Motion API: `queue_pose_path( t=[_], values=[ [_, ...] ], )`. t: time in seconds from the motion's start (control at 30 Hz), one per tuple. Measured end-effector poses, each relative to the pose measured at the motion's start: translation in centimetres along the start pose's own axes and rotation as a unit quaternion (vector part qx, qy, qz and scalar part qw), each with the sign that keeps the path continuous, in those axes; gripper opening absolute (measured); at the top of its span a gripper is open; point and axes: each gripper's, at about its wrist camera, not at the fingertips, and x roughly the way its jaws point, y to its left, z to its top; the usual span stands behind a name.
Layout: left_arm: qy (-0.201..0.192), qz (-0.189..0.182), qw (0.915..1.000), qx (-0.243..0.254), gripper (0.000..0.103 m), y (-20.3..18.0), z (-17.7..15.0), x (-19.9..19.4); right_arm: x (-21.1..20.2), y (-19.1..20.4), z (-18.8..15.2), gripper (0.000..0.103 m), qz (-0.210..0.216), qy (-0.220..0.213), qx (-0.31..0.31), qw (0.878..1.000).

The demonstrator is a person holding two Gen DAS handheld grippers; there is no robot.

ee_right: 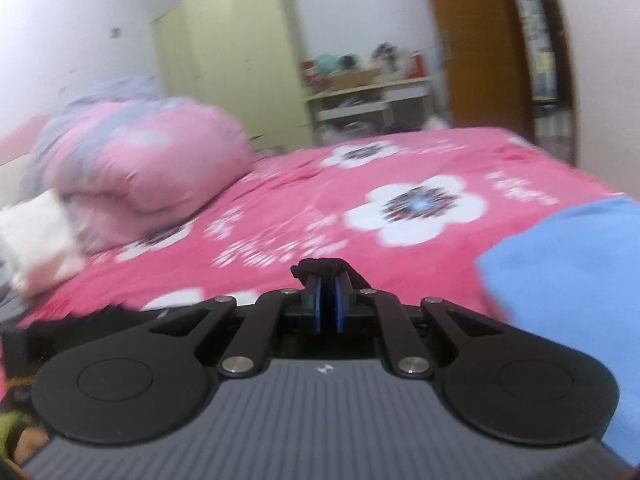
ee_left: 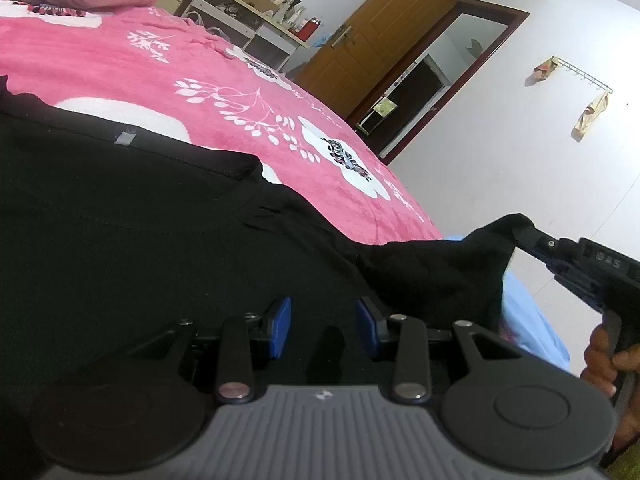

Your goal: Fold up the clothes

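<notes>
A black garment [ee_left: 140,220] lies spread on the pink flowered bed cover [ee_left: 180,64], a grey tag near its neck edge. My left gripper [ee_left: 324,320] is open just above the black cloth, blue pads apart, holding nothing. My right gripper [ee_right: 329,280] is shut on a bunched corner of the black garment [ee_right: 320,266] and holds it lifted over the bed; it shows in the left wrist view [ee_left: 524,228] pinching the raised cloth at the bed's right edge.
A light blue cloth [ee_right: 568,280] lies at the bed's right edge. A pink folded quilt [ee_right: 140,168] sits at the head of the bed. A cluttered shelf [ee_left: 256,12], a green wardrobe [ee_right: 228,60] and a wooden door [ee_left: 384,28] stand beyond.
</notes>
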Motion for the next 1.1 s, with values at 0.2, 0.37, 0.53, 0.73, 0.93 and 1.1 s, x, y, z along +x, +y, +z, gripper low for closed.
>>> queue_pose_path(
  t=[0.2,0.37,0.53,0.73,0.93,1.1],
  values=[
    [0.0,0.0,1.0,0.0,0.038,0.0,0.0,0.0,2.9,-1.4,-0.4,0.005,-0.051,0.038,-0.014,0.998],
    [-0.001,-0.001,1.0,0.0,0.038,0.0,0.0,0.0,6.2,-2.3,-1.2,0.01,-0.073,0.074,-0.023,0.994],
    [-0.001,-0.002,1.0,-0.001,0.038,0.1,0.0,0.0,5.4,-3.5,-1.7,0.041,0.008,0.052,0.039,0.998],
    [-0.001,-0.002,1.0,-0.001,0.038,0.1,0.0,0.0,2.2,-5.4,-2.9,0.041,-0.046,0.065,0.116,0.99],
    [-0.001,-0.003,1.0,-0.002,0.038,0.1,0.0,0.0,3.3,-7.2,-6.7,0.04,-0.122,0.146,0.19,0.963],
    [-0.002,-0.005,1.0,-0.004,0.038,0.1,0.0,-0.1,2.7,-7.6,-6.9,0.005,-0.116,0.112,0.213,0.964]
  ],
)
